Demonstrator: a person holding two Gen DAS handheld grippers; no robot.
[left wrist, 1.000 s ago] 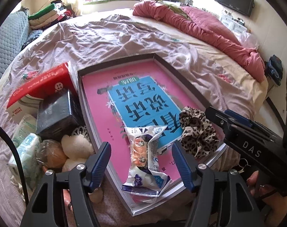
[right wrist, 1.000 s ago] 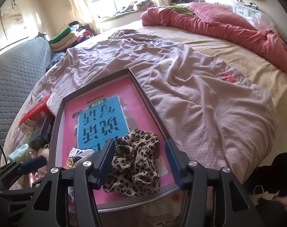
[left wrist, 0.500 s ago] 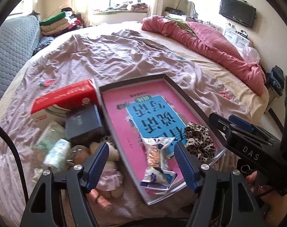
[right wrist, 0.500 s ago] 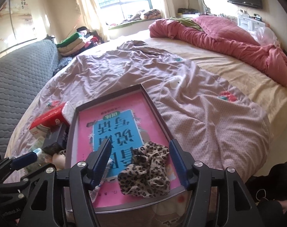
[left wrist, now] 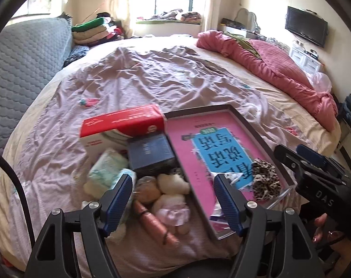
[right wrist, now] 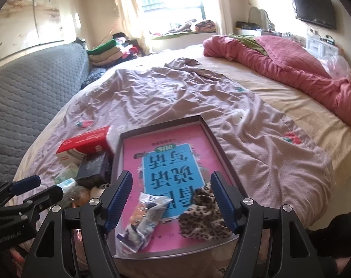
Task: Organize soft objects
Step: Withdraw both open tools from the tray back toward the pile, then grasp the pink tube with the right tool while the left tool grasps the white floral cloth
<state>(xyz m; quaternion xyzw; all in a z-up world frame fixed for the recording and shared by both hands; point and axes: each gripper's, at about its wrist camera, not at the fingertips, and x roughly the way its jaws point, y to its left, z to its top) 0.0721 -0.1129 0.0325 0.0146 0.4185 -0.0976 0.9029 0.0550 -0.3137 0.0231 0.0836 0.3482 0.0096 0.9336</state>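
Note:
A dark-rimmed tray (left wrist: 252,127) with a pink and blue printed sheet in it lies on the bed. At its near end rest a leopard-print scrunchie (right wrist: 203,217) and a crinkled snack packet (right wrist: 145,220). My right gripper (right wrist: 170,176) hovers above both; its jaws are opening and nothing is between them. My left gripper (left wrist: 172,178) stands open and empty above a pile left of the tray: cream plush toys (left wrist: 173,183), a pink doll (left wrist: 173,212), tissue packs (left wrist: 106,169). The scrunchie (left wrist: 265,180) also shows in the left wrist view.
A red and white box (left wrist: 122,120) and a dark box (left wrist: 150,153) sit beside the tray's left rim. Wrinkled mauve bedding (right wrist: 164,97) covers the bed beyond. A pink quilt (right wrist: 279,69) lies at the far right, and a grey padded headboard (right wrist: 25,88) at the left.
Both grippers have risen and drawn back from the tray, so more of the bed shows. The right jaws have widened away from the scrunchie. The left view swung from the packet towards the pile.

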